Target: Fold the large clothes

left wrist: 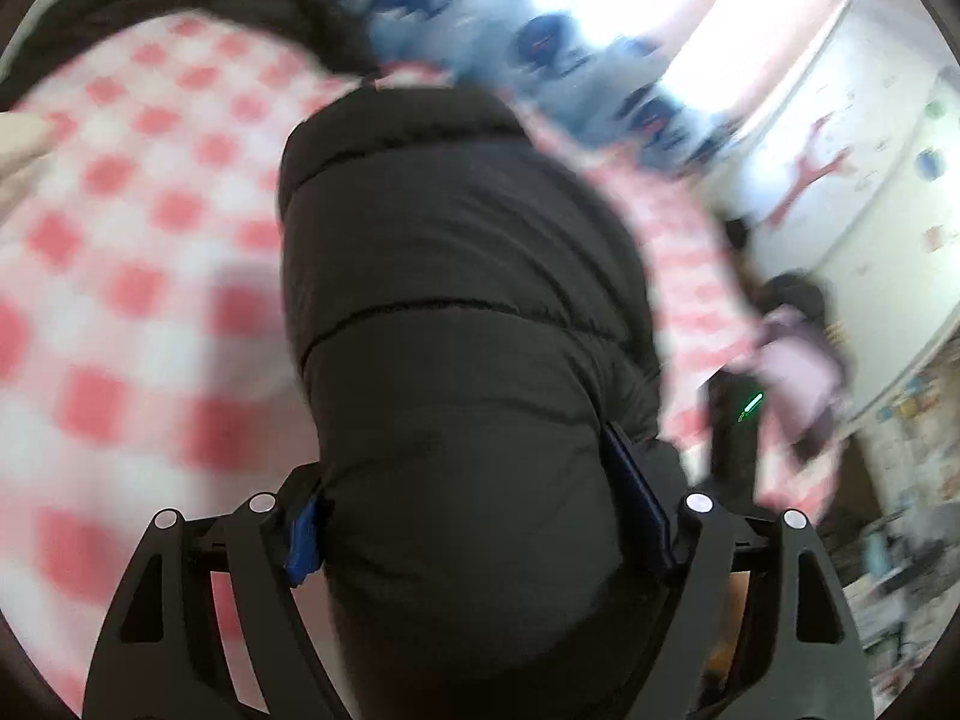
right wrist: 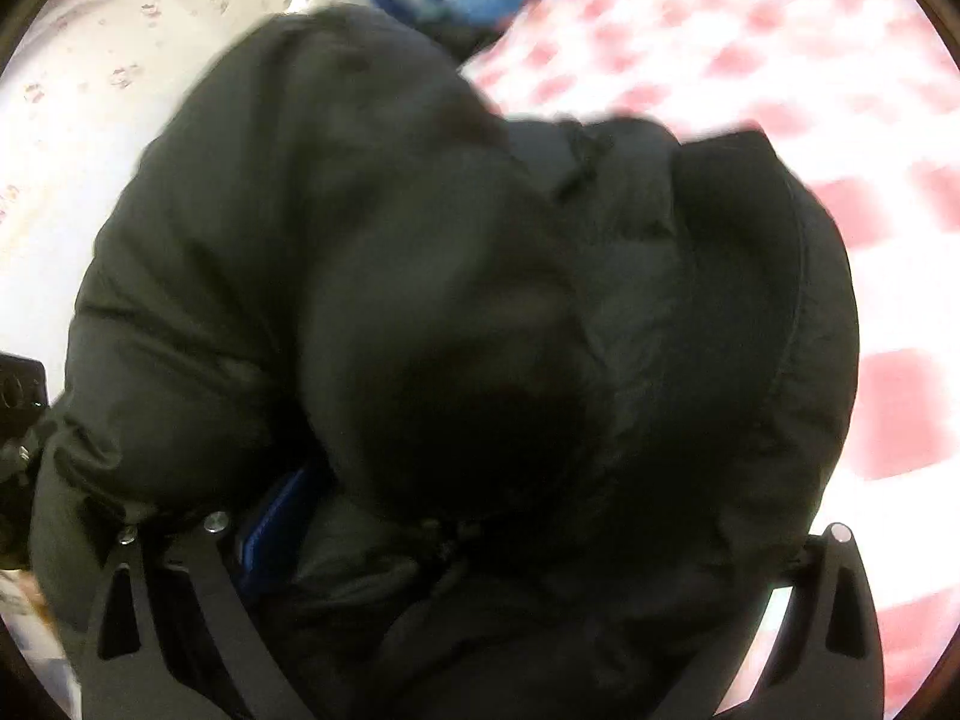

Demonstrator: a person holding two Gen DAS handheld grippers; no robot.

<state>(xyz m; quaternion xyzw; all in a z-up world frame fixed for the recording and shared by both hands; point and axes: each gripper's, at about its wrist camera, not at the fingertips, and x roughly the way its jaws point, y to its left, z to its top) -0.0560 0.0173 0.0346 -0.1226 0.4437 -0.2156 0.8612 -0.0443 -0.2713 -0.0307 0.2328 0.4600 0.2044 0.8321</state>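
A black puffer jacket hangs lifted above a bed with a red-and-white checked cover. My left gripper is shut on a thick quilted part of the jacket, its blue pads pressed on either side. In the right wrist view the same jacket fills most of the frame. My right gripper is shut on bunched jacket fabric; only one blue pad shows, the other is buried in the cloth. Both views are motion-blurred.
The checked cover spreads to the right. Light blue bedding with dark blue prints lies at the bed's far end. A bright window, a white wall with stickers and a cluttered area lie to the right.
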